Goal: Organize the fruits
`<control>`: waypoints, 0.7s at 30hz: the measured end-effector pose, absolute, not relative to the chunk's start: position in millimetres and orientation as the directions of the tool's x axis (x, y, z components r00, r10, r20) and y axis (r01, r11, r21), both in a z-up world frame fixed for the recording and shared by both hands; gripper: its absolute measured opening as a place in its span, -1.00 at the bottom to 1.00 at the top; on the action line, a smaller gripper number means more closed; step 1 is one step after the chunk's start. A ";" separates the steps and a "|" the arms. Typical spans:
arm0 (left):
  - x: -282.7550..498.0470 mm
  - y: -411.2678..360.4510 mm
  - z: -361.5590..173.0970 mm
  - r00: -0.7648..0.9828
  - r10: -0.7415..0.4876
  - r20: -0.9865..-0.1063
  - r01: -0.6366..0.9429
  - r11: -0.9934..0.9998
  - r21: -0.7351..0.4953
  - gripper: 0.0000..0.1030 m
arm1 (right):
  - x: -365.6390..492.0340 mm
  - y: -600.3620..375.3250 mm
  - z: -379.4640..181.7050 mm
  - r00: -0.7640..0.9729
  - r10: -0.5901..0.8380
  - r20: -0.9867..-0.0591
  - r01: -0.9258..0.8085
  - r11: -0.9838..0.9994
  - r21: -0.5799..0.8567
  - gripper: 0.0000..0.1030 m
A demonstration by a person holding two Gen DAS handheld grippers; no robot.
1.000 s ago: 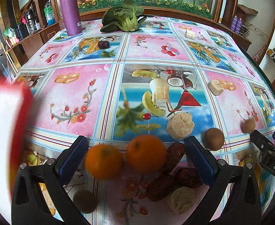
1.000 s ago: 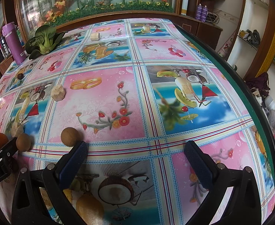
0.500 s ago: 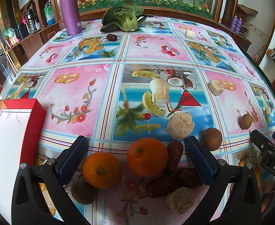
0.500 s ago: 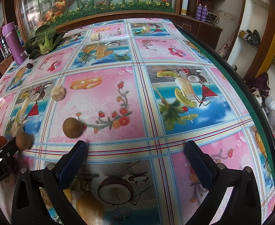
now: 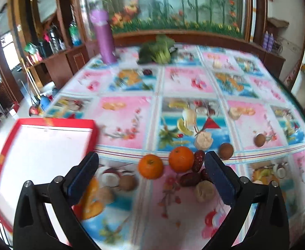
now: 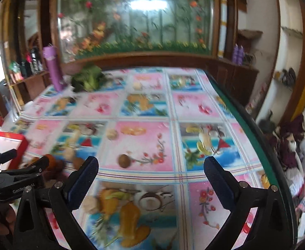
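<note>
Two oranges sit side by side on the patterned tablecloth, the left orange and the right orange, both just ahead of the left gripper, whose two blue-padded fingers are spread wide with nothing between the pads. Hard by the right orange, three dark red dates cluster against the gripper's right finger, one upright-looking, two lower down. Brown round fruits, I count three: one just past that finger, one farther right, one low between the fingers. Pale lumpy pieces, two close in: one behind the oranges, one near the dates. One red-rimmed white box lies to the left, its corner near the left finger. Over on the other side, the right gripper also stands released, wide and empty, with a single brown fruit ahead between its fingers. All blurred.
</note>
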State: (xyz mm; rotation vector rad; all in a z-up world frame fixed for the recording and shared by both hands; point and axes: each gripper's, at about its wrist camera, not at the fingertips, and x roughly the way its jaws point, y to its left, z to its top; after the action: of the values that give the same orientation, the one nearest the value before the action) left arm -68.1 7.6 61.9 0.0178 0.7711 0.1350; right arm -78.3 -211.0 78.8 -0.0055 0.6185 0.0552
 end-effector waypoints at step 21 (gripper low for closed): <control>-142.5 43.5 100.9 0.759 0.200 -0.620 -0.207 0.976 0.063 0.97 | -136.0 -173.2 99.4 0.838 0.123 -0.532 -0.125 0.992 0.032 0.97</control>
State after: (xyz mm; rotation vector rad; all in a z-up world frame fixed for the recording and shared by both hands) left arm -142.5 43.5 100.9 -0.0100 0.6742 0.2218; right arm -136.0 -173.2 99.4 -0.0039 0.5625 0.1309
